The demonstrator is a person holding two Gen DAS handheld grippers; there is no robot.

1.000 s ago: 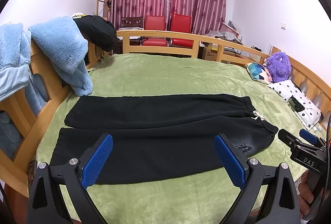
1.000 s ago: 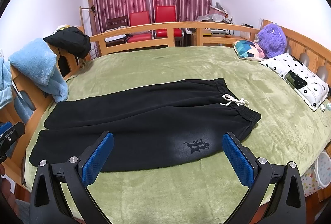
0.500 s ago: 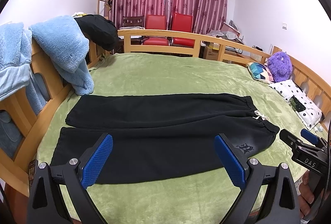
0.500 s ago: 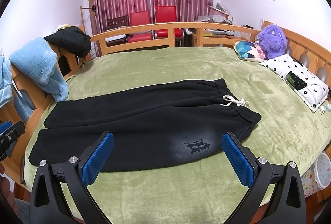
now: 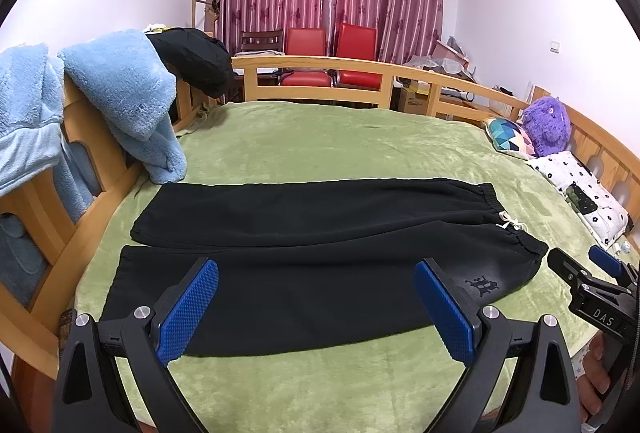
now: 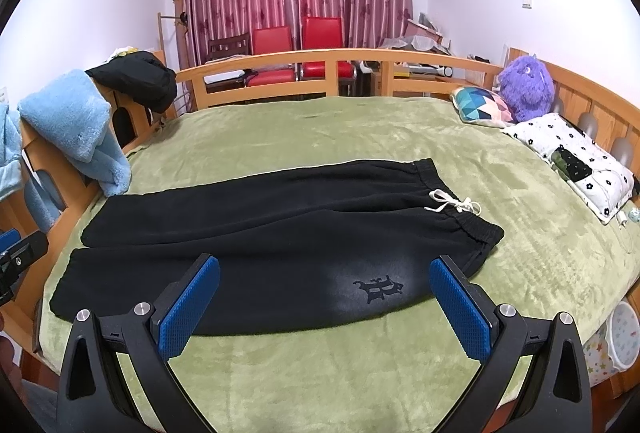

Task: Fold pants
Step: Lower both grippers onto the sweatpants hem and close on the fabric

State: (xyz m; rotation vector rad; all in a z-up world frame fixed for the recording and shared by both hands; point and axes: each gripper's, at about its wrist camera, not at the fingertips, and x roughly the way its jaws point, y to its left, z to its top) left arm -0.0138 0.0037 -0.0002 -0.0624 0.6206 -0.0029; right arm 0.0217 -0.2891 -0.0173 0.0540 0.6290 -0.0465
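Black pants (image 5: 320,253) (image 6: 272,245) lie flat and spread out on the green blanket, legs pointing left, waistband with a white drawstring (image 6: 452,203) at the right. A dark logo (image 6: 378,287) marks the near leg. My left gripper (image 5: 316,309) hovers open above the near leg's lower edge, nothing between its blue pads. My right gripper (image 6: 326,309) is open too, above the near leg by the logo. The right gripper's tip (image 5: 588,281) shows at the right edge of the left wrist view, held by a hand.
The wooden bed frame (image 5: 360,67) rings the green blanket (image 5: 320,149). Blue fleece clothes (image 5: 120,97) and a black garment (image 5: 192,57) hang on the left rail. A purple plush (image 6: 526,87), patterned cushion (image 6: 482,107) and white pillow (image 6: 572,149) lie at right. Red chairs (image 6: 296,49) stand behind.
Both views have shifted only slightly; the pants lie as before and both grippers stay open.
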